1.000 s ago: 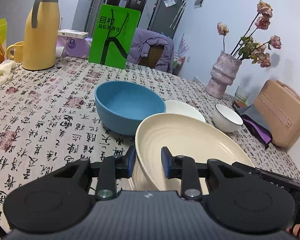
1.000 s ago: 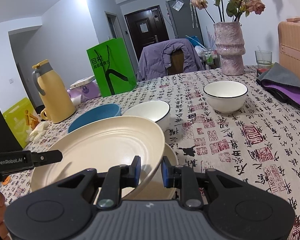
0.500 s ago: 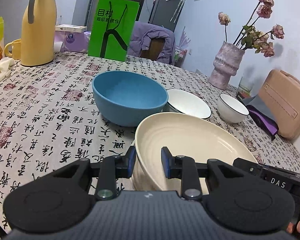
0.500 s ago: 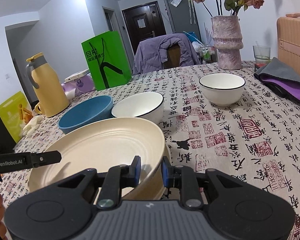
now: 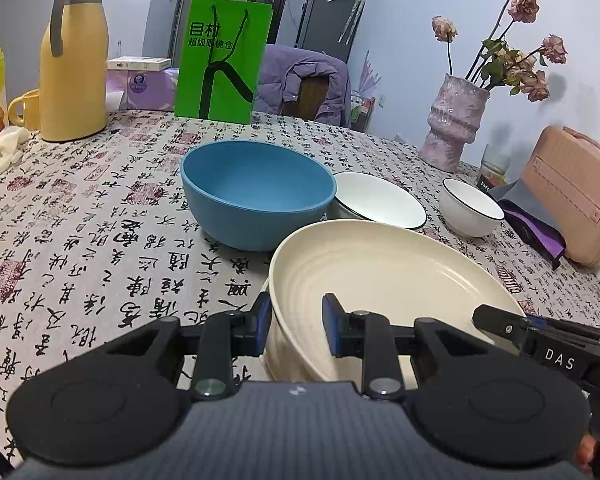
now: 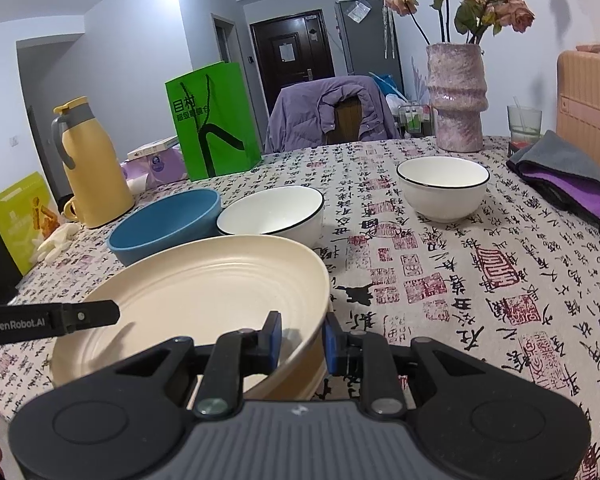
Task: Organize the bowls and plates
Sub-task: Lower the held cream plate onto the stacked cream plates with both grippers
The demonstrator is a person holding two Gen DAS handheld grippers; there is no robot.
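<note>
A wide cream plate (image 5: 384, 276) lies low over the patterned table, also seen in the right wrist view (image 6: 204, 292). My left gripper (image 5: 296, 326) straddles its left rim with a gap beside the pads, so it looks open. My right gripper (image 6: 300, 338) straddles the plate's right rim, jaws slightly apart. A second cream plate (image 6: 300, 380) shows under it. Behind stand a blue bowl (image 5: 256, 192), a wide white bowl (image 5: 380, 200) and a small white bowl (image 5: 470, 208).
A yellow thermos (image 5: 74, 56), a mug (image 5: 24, 108), a green paper bag (image 5: 220, 60) and tissue boxes (image 5: 140, 80) stand at the back. A pink vase with dried roses (image 5: 456, 124), a tan case (image 5: 576, 196) and a purple cloth (image 6: 564, 176) are at the right.
The cream plate has come down from a raised, tilted hold onto the plate beneath. Both grippers' jaws have widened at its rim.
</note>
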